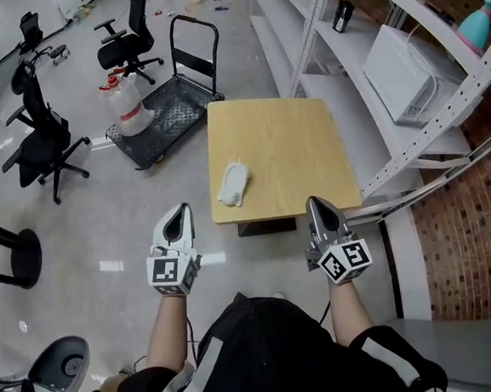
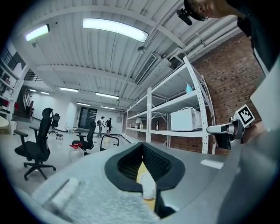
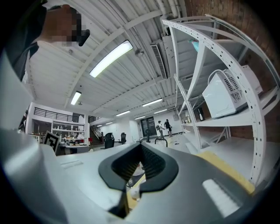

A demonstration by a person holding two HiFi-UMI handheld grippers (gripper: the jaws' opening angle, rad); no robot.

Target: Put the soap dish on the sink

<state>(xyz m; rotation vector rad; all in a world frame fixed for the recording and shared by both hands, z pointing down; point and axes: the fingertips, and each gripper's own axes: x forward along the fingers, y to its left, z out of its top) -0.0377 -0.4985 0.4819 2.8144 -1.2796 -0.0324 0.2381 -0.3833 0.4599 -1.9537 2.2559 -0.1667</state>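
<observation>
**Both tongs clenched and empty, soap dish lying on the wooden table**

The left gripper (image 1: pixel 178 210) is clenched: in the left gripper view its 2 black jaws bow outward and meet at their tips, making a closed loop with nothing gripped inside. The jaws' inner faces are ribbed, dark and matte, set on a smooth grey body. The right gripper (image 1: pixel 315 202) looks the same in the right gripper view, its tips together and its ribbed pads bare. Each gripper carries a white marker cube (image 1: pixel 173 271) printed with black squares, sitting just ahead of the person's forearm. Both grippers are held in the air short of the table's near edge, touching nothing.

The soap dish (image 1: pixel 233 184) lies on the table (image 1: pixel 285 136), near its front left corner and closer to the left gripper. It is white, oblong and rounded, with a soft, slightly lumpy outline. Its finer shape is too small to make out.

The table is a small square with rounded corners and a pale yellow wood top, smooth and matte. To its right stands white metal shelving (image 1: pixel 332 52) with perforated uprights, holding a boxy white appliance (image 1: pixel 401 75). Beyond the table is a flat black cart (image 1: pixel 168 114) with a tubular handle, and black mesh-backed office chairs (image 1: pixel 42 140) on a glossy grey floor (image 1: pixel 104 237).
</observation>
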